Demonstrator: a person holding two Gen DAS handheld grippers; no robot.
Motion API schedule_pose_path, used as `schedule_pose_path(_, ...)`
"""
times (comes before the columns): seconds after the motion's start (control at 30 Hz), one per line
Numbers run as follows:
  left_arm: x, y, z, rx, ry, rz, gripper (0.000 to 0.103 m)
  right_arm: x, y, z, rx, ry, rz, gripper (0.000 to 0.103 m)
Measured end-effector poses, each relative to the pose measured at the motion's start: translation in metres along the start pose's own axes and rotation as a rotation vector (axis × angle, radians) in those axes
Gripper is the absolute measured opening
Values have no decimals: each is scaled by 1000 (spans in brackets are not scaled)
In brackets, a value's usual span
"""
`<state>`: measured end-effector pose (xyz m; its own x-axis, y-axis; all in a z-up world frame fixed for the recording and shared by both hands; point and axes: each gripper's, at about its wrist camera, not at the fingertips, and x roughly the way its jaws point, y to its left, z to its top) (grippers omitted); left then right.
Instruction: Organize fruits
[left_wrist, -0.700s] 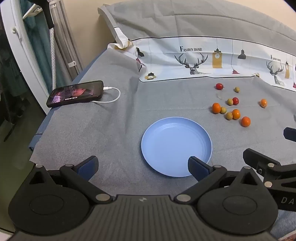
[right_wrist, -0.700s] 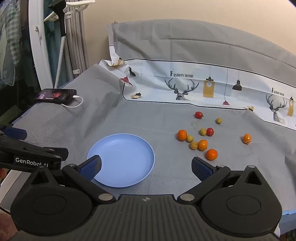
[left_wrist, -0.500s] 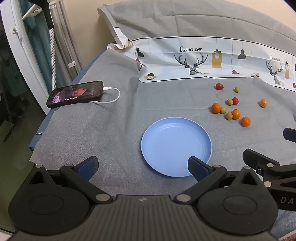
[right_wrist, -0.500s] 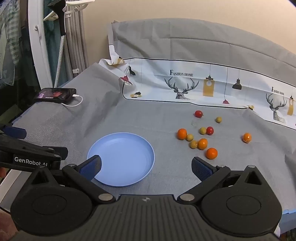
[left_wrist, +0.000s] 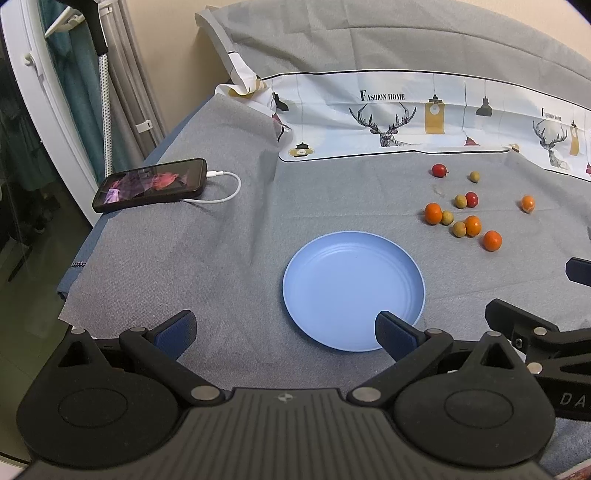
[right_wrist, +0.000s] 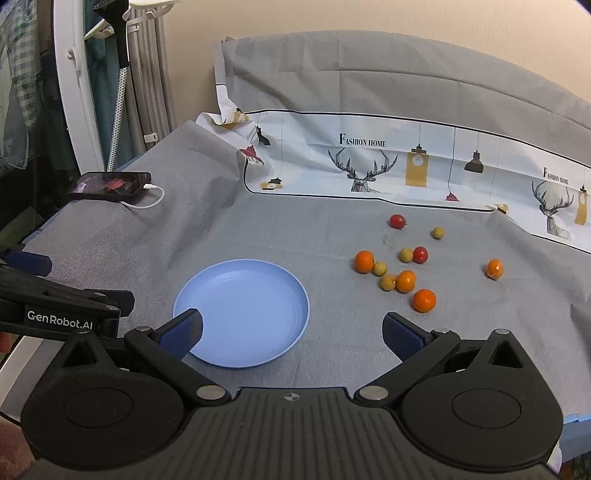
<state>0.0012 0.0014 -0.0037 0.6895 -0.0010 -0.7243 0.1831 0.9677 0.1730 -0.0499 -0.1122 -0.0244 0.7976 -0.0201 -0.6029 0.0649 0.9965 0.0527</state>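
Observation:
An empty light-blue plate (left_wrist: 354, 258) (right_wrist: 207, 291) lies on the grey cloth. Right of it and further back, several small fruits are scattered: orange ones (left_wrist: 491, 240) (right_wrist: 424, 300), yellow-green ones (left_wrist: 459, 229) (right_wrist: 387, 282) and two red ones (left_wrist: 439, 170) (right_wrist: 397, 221). My left gripper (left_wrist: 284, 328) hovers open over the plate's near left edge, holding nothing. My right gripper (right_wrist: 291, 328) hovers open over the plate's near right edge, well short of the fruits, also holding nothing. Each gripper's arm shows at the side of the other's view.
A black phone (left_wrist: 149, 184) (right_wrist: 109, 186) on a white charging cable (left_wrist: 221, 192) lies at the cloth's far left. A white printed cloth (left_wrist: 424, 118) rises along the back. The table edge drops off at the left, with curtains and a white frame beyond.
The right wrist view has shifted slightly, the plate and fruits sitting a little higher in it. The left wrist view is unchanged. Both grippers stay open.

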Motion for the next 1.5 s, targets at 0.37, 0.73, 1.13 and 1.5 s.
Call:
schedule_pose_path(0.37,-1,-2,1,4,3,4,103,1,0,0,-9,-5,-6,103)
schedule_pose_path(0.73,-1,-1,1,5,3,3,103,1,-1,0,-5,-11,-2,103)
schedule_pose_path(1.13,-2,-1,1,2,-3,4,103,3,1,-5,-66,-22,-60,103)
schedule_pose_path(1.5,-3,-1,1,8,-15,13,103,2,0,-4,-57,-45,-50,103)
